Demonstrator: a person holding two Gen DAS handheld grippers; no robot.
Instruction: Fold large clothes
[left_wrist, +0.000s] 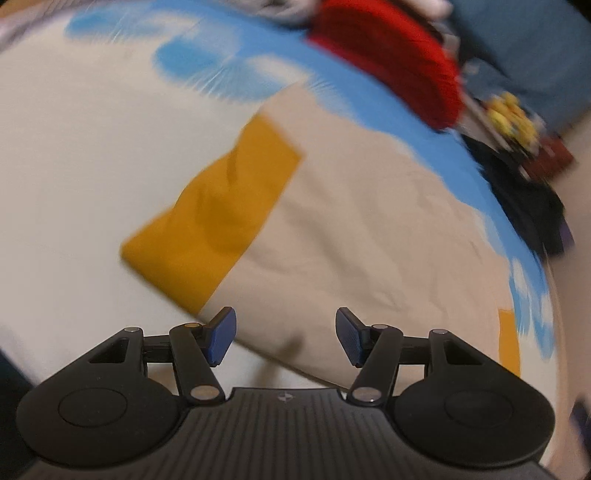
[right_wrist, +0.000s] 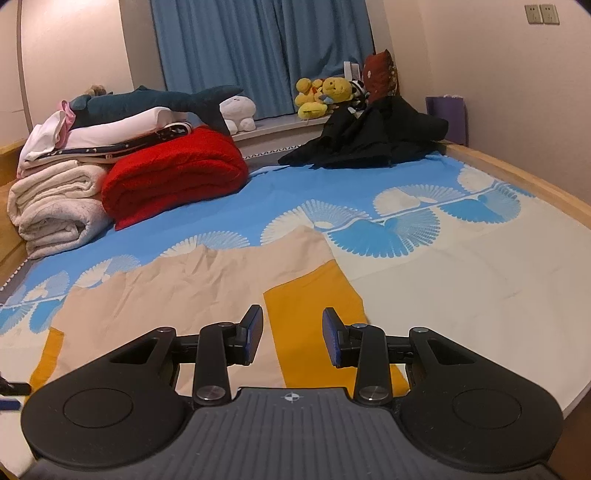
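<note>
You are hovering both tongs over the shirt (right_wrist: 207, 291), lying flat on the bed (right_wrist: 480, 280) at frame centre. Left tongs (left_wrist: 285, 338) standing wide, empty; right tongs (right_wrist: 293, 338) narrower, empty. Be pinching hem corners evenly, lifting together, keeping sleeve (right_wrist: 314, 314) tucked.

A home bedroom. A bed (right_wrist: 498, 258) with a blue and white fan-patterned sheet fills the frame, edged by a pale wooden frame (right_wrist: 517, 173) at right. Blue curtains (right_wrist: 258, 48) hang at top centre above a window ledge holding yellow stuffed toys (right_wrist: 321, 94). At upper left, folded blankets, one red (right_wrist: 173, 177), sit under a plush shark (right_wrist: 155, 101). A wall socket (right_wrist: 541, 14) sits at top right.
</note>
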